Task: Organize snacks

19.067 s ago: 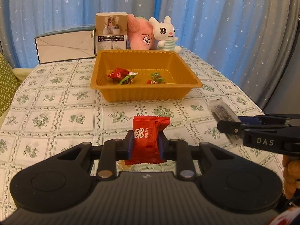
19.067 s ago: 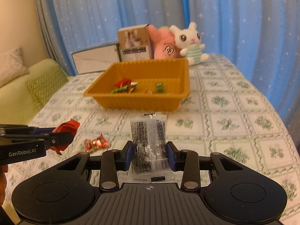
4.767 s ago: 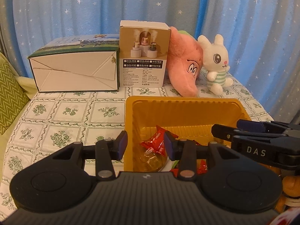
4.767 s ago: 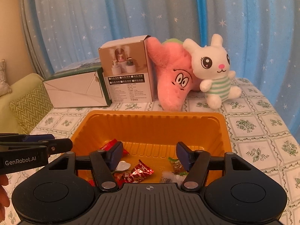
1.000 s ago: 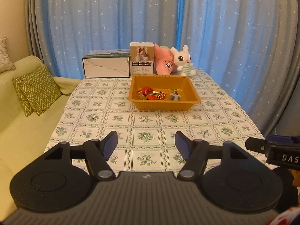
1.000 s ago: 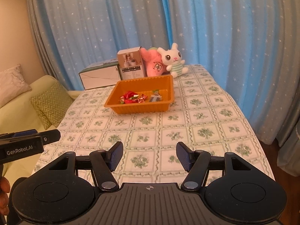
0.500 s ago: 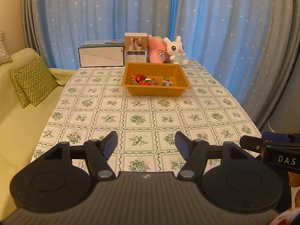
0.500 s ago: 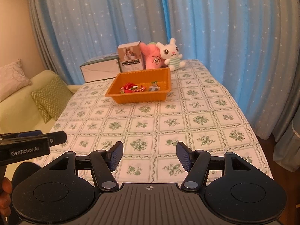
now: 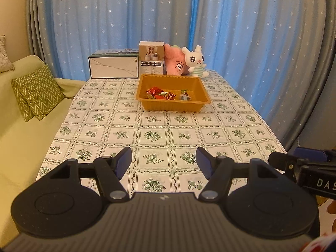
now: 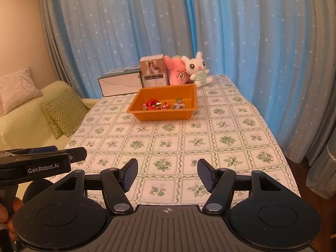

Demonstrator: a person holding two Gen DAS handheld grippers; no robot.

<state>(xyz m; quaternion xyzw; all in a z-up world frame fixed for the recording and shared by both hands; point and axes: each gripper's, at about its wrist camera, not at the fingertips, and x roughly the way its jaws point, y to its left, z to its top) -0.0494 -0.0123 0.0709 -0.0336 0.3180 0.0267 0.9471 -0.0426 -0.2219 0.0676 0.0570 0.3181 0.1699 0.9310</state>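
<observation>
- We hold the left tool (image 9: 163,160) over the near edge of the surface (image 9: 159,126), its jaws spread apart with nothing between them.
- We hold the right tool (image 10: 167,173) the same way, jaws parted and bare; its tip also shows at the right edge of the left view.
- Both tools sit well apart from the orange tray (image 9: 172,107), which stands toward the far end of the surface, so neither is placed to reach into it.
- The snacks (image 9: 160,93) lie inside the tray: red wrappers clustered left of its middle, and a smaller green-and-clear piece (image 10: 178,103) to their right.
- We see no loose snack on the patterned cloth outside the tray, so we judge the gathering done, or nearly so.
- The tray's raised walls keep the wrappers together, which is likely why it serves as the collecting spot.
- Behind the tray stand a flat white box (image 9: 113,67), an upright carton (image 9: 151,59), a pink plush (image 9: 174,63) and a white rabbit plush (image 9: 195,63), lined up along the back where they stay clear of our work.
- A sofa (image 9: 19,126) with a zigzag cushion (image 9: 36,92) sits beside the surface on the left.
</observation>
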